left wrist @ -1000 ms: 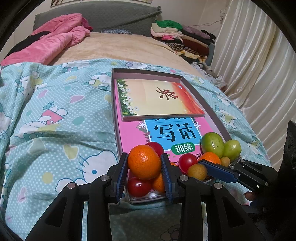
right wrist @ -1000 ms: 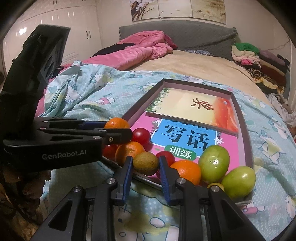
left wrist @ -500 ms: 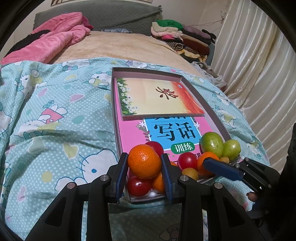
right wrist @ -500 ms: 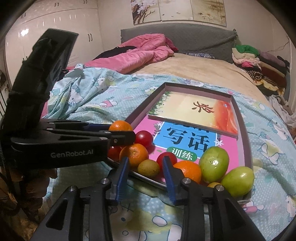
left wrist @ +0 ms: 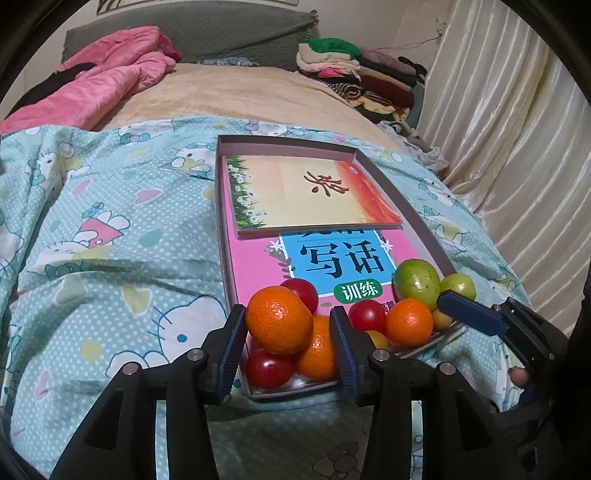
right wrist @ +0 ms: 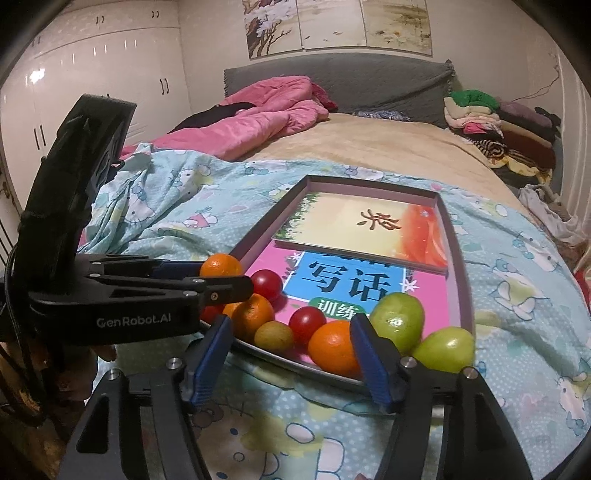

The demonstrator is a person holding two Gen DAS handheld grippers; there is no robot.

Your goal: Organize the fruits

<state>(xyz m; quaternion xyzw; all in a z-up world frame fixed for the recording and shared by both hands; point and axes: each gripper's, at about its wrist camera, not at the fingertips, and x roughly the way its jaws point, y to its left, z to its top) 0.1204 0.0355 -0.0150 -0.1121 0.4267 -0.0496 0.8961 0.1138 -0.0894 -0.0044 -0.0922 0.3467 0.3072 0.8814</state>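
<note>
**Fruit heaped at the near end of a tray on a bed**

Far left: white wardrobe doors (right wrist: 92,92) along the wall. Next to them, a grey headboard (right wrist: 369,81) under painted panels (right wrist: 332,26), with a rumpled pink quilt (right wrist: 266,107) bunched below it. Spread across the near half of the bed, a pale blue cartoon-cat duvet (left wrist: 110,240); beyond it, a beige blanket (left wrist: 240,92).

Resting on the duvet, centre: a shallow rectangular tray (left wrist: 417,218) holding a pink workbook (left wrist: 255,269) with an orange-and-yellow booklet (left wrist: 306,192) lying over its far half.

Piled at the tray's near end (all the fruit sits here): mandarins, cherry tomatoes, two green fruits at the right corner. Left gripper (left wrist: 288,332) opening, blue pads either side of the topmost mandarin (left wrist: 279,319), left pad touching or nearly so, right pad apart. Right gripper (right wrist: 291,350) opening too, jaws spread wide and clear of the small brownish fruit (right wrist: 274,335), cherry tomato (right wrist: 307,324) and another mandarin (right wrist: 334,350) lying between them.

Further right: folded clothes (left wrist: 354,70) stacked at the bed's far corner. Far right: cream satin curtains (left wrist: 517,147) hanging in folds.
</note>
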